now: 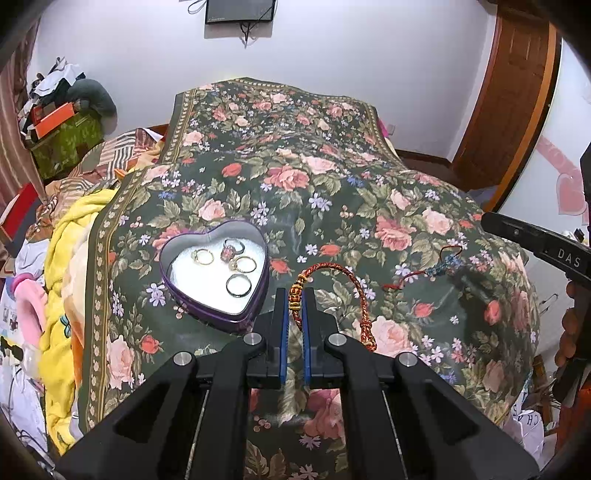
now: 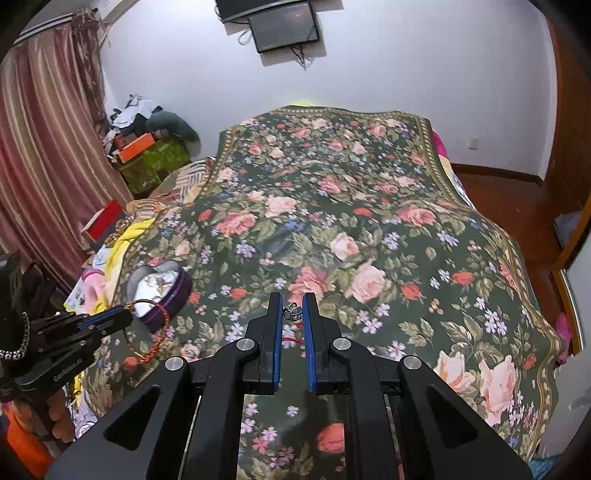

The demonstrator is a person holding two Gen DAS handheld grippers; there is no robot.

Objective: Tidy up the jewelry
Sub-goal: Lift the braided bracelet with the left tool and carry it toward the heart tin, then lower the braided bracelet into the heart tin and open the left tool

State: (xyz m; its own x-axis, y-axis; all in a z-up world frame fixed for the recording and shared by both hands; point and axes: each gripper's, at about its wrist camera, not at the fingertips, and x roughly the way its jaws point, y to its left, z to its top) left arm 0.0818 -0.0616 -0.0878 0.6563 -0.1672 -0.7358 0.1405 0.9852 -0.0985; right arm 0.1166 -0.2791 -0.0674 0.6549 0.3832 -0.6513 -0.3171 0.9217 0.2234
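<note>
My left gripper (image 1: pixel 294 292) is shut on the knot of a red-and-gold braided bracelet (image 1: pixel 341 271), whose loop hangs to the right over the floral bedspread (image 1: pixel 295 177). Just left of it sits a purple heart-shaped tin (image 1: pixel 255 306) holding several rings (image 1: pixel 236 284). My right gripper (image 2: pixel 293 300) is shut on the silvery charm (image 2: pixel 293 312) of a red cord bracelet (image 2: pixel 291 338), whose cord trails down between the pads. In the left wrist view that red cord bracelet (image 1: pixel 432 271) shows below the right gripper (image 1: pixel 491 223). In the right wrist view, the left gripper (image 2: pixel 123 318) holds the braided bracelet (image 2: pixel 162 332) by the tin (image 2: pixel 173 295).
The bedspread's edge drops off at the right toward a wooden floor (image 2: pixel 517 206). Yellow bedding (image 1: pixel 66 258) and clutter lie left of the tin. Boxes (image 1: pixel 62 140) are piled by the curtain (image 2: pixel 48 147). A screen (image 2: pixel 284 26) hangs on the far wall.
</note>
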